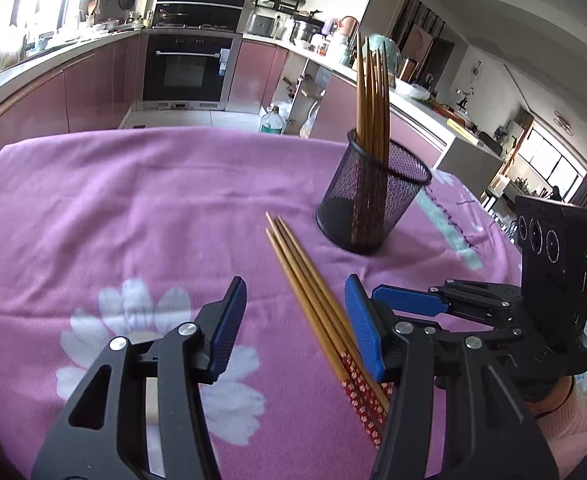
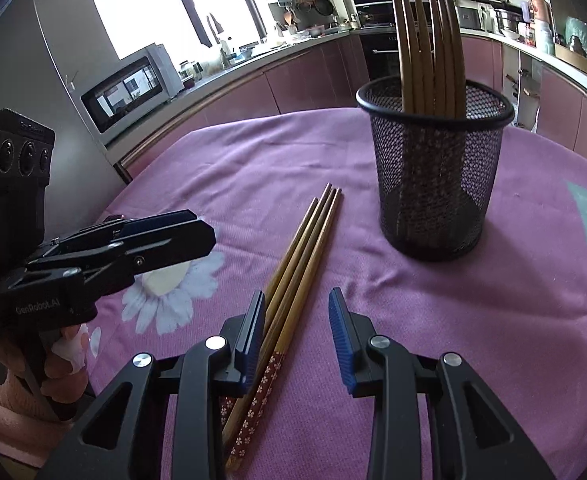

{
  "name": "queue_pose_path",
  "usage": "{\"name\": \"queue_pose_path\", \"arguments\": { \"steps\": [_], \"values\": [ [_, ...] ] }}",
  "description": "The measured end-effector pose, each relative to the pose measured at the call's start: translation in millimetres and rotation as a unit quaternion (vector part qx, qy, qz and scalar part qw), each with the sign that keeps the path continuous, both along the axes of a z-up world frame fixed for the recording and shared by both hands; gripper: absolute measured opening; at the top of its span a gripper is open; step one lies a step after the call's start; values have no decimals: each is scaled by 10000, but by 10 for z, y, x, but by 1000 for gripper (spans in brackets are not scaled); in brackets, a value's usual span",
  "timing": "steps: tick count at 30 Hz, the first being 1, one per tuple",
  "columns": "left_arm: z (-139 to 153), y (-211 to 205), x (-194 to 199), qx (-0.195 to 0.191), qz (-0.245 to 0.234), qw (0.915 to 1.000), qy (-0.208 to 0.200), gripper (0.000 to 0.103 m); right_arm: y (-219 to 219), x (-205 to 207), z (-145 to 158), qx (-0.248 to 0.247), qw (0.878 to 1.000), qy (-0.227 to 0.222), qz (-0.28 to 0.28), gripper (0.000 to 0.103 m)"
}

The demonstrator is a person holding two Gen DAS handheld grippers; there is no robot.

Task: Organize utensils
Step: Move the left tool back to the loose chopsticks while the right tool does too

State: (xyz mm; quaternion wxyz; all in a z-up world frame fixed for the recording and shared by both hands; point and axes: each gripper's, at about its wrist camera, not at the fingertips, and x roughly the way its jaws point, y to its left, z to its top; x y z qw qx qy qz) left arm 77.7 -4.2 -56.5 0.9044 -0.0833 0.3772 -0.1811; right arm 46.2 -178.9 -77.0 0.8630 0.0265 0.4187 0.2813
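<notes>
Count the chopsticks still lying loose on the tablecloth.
3, side by side in one bundle between the mesh cup and the open right claw. A fourth may hide beneath them.

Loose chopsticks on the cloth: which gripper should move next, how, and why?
Probably the right gripper should ease slightly left and lower, then close. It is open, and the loose chopsticks lie flat by its left finger rather than centred. The mesh holder stands upright just beyond, already holding chopsticks, so it is the likely destination. The left gripper is also open, with nothing between its fingers.
</notes>
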Motion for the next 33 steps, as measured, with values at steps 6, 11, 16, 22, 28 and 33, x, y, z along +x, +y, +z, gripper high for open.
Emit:
{"name": "queue_pose_path", "arguments": {
  "steps": [6, 11, 16, 22, 28, 33],
  "values": [
    [-79, -19, -14, 68, 34, 9999, 81, 51, -10, -29, -65, -89, 9999, 48, -25, 30],
    [-115, -23, -24, 50, 27, 9999, 127, 51, 6, -33, -84, -167, 9998, 35, -79, 30],
    [-160, -28, -39, 68, 15, 9998, 160, 51, 25, -39, -120, -258, 9996, 42, -84, 29],
    [-214, -51, -53, 71, -40, 9997, 238, 51, 44, -49, -124, -386, 9992, -16, -61, 27],
    [-257, -91, -64, 142, -134, 9994, 276, 51, 32, -41, -134, -529, 9985, -24, -132, 26],
    [-307, -148, -50, 290, -185, 9988, 361, 51, 25, -50, -141, -685, 9975, -34, -153, 20]
  ]
}}
